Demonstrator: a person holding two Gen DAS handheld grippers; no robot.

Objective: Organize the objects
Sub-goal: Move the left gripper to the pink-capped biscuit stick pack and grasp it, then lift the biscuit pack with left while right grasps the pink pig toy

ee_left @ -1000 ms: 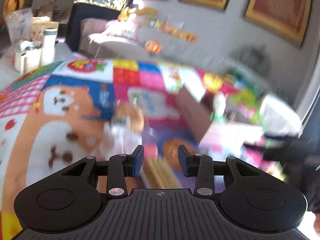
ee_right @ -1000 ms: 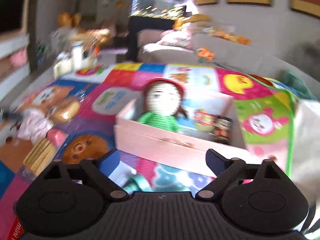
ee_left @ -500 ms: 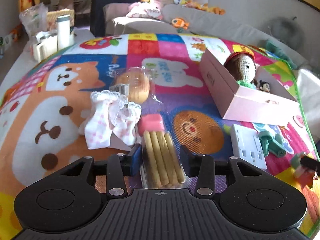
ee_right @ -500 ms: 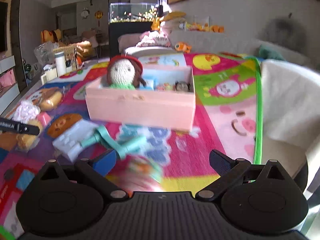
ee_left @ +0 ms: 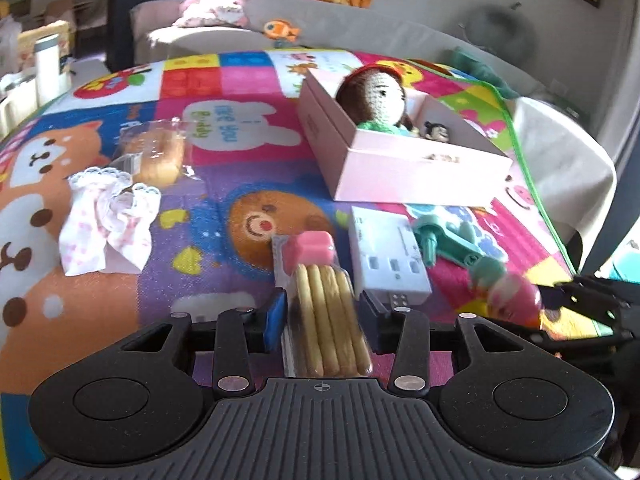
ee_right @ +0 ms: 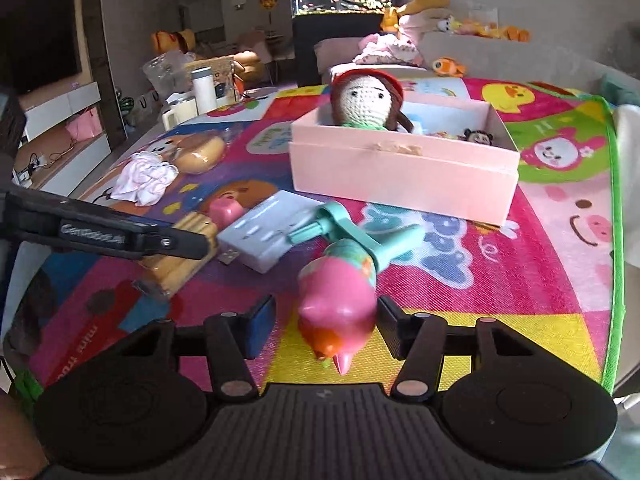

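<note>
A clear pack of biscuit sticks [ee_left: 326, 320] with a pink block at its far end lies on the colourful play mat [ee_left: 192, 216]. My left gripper [ee_left: 322, 312] straddles it, with thin gaps at both pads. In the right wrist view, a pink and orange bird toy [ee_right: 336, 312] rests on the mat between the jaws of my right gripper [ee_right: 322, 320]. These jaws are closing, and the pads stand just off the toy. A pink box [ee_right: 400, 176] behind holds a crochet doll [ee_right: 366, 98].
A white power strip [ee_left: 386, 256] and a teal plastic toy [ee_left: 452, 244] lie between the grippers and the pink box [ee_left: 420, 176]. Wrapped bread [ee_left: 154, 156] and white lace socks [ee_left: 104, 224] sit to the left. The mat's green edge [ee_right: 612, 240] runs along the right.
The left gripper slid right along the mat and stayed around the biscuit pack. The right gripper came down over the bird toy, and its wide jaws narrowed around it.
</note>
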